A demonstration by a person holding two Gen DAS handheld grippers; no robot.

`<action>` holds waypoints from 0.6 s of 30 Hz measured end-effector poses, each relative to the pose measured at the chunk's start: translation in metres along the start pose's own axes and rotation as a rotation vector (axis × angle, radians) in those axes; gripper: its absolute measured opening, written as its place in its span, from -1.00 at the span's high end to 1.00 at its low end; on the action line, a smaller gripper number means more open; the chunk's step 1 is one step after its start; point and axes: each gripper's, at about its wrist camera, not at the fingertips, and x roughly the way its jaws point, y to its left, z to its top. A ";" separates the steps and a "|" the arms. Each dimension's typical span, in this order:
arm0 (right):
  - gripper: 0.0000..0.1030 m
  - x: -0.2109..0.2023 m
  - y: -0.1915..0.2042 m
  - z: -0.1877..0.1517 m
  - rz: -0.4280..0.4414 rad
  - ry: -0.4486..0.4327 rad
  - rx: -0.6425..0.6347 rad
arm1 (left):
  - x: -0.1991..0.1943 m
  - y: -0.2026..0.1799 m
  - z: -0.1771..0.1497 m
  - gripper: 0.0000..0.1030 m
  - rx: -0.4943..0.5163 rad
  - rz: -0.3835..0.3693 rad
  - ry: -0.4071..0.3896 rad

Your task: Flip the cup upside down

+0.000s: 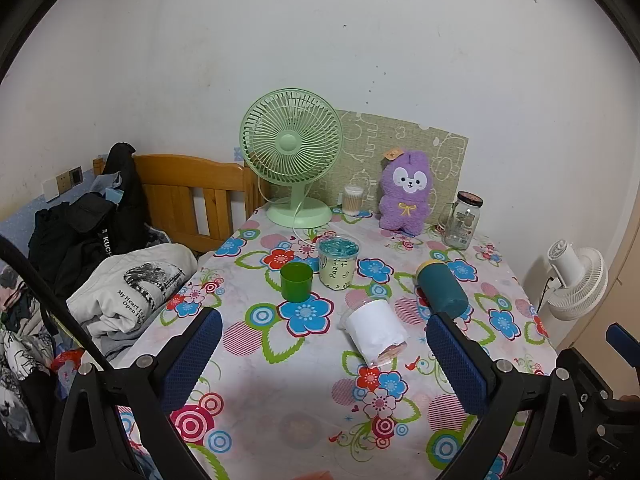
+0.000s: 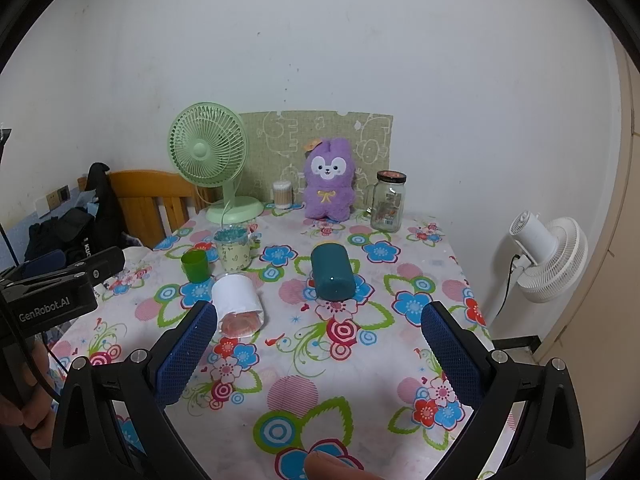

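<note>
A small green cup [image 1: 296, 281] stands upright, mouth up, on the flowered tablecloth [image 1: 280, 380]; it also shows in the right wrist view [image 2: 195, 265]. A white-wrapped clear cup [image 1: 374, 328] lies on its side, as does a teal cup [image 1: 442, 287]. They also show in the right wrist view, white cup [image 2: 237, 302] and teal cup [image 2: 332, 273]. My left gripper [image 1: 324, 354] is open and empty, just short of the white cup. My right gripper [image 2: 320, 350] is open and empty, short of the teal cup.
A pale cup with blue filling [image 1: 338, 262], a green desk fan [image 1: 292, 156], a purple plush toy [image 1: 405, 192], a cotton-swab tub [image 1: 352, 199] and a glass jar [image 1: 464, 219] stand further back. Clothes [image 1: 132, 292] lie left of the table. A white fan [image 2: 548, 252] stands right.
</note>
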 end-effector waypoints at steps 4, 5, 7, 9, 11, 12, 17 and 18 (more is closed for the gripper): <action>-1.00 0.000 0.000 -0.001 0.002 0.001 0.003 | 0.000 0.001 0.000 -1.00 0.001 0.001 0.001; -0.99 0.001 0.000 -0.001 0.001 0.001 0.002 | 0.000 0.000 0.000 -1.00 0.001 0.001 0.002; -0.99 0.000 0.000 -0.001 0.000 0.003 0.004 | 0.000 0.000 0.000 -1.00 0.001 0.001 0.002; -0.99 0.000 0.000 -0.001 0.001 0.003 0.003 | 0.001 0.001 -0.001 -1.00 0.002 0.001 0.003; -0.99 0.000 0.000 -0.002 0.001 0.003 0.003 | 0.000 0.001 -0.001 -1.00 0.000 0.001 0.002; -0.99 0.000 0.000 -0.002 0.001 0.002 0.003 | 0.000 0.002 -0.001 -1.00 -0.001 0.000 0.002; -0.99 0.000 -0.001 0.000 0.002 0.004 0.004 | 0.001 0.001 -0.001 -1.00 0.001 0.003 0.004; -0.99 0.000 -0.001 -0.001 0.002 0.004 0.004 | 0.001 0.001 -0.001 -1.00 0.001 0.002 0.004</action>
